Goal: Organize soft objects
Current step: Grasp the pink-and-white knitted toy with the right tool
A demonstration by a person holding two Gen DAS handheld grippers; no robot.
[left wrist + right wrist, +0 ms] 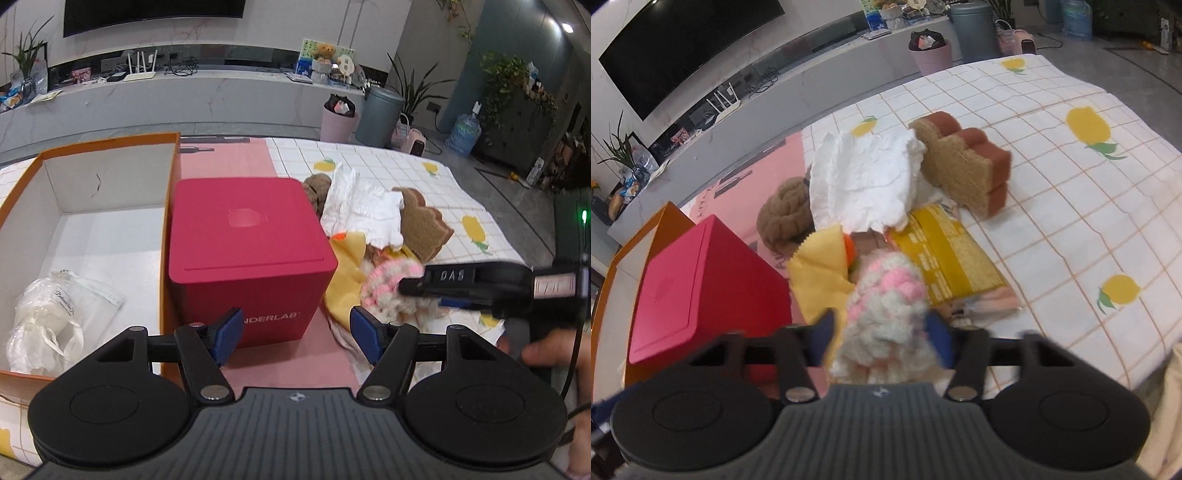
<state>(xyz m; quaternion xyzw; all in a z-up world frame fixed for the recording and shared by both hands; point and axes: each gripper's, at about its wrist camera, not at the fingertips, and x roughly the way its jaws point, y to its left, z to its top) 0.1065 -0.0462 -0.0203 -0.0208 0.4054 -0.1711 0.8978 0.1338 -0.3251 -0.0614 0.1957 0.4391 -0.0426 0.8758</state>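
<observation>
A living room fills the top of both views: a dark television on a pale wall above a long grey ledge, with potted plants at the edges. Below it, a bench (1108,206) under a white checked cloth printed with yellow fruit carries everything.

At the left of the left wrist view stands the orange box (168,206), open, white inside, with a clear bag (55,314) lying in its lower left corner. Just beside it, at centre, is a closed red cube box (243,251).

To the right of the cube lies the heap of soft things: crumpled white tissue (864,181), a tan and brown sponge (964,162), a brown knitted ball (783,214), a yellow cloth (820,280), a yellow packet (953,262).

At the heap's near edge sits the pink and white knitted piece (882,317). It looks light, fluffy and very compressible, so it should squash without harm; a hold across its thick middle seems safest, since loose yarn at the rim could slip or snag.

The right claw (882,339) has that piece between its blue pads, which appear to press its sides, though blur leaves this uncertain. The left claw (291,332) stands open and empty before the cube.
</observation>
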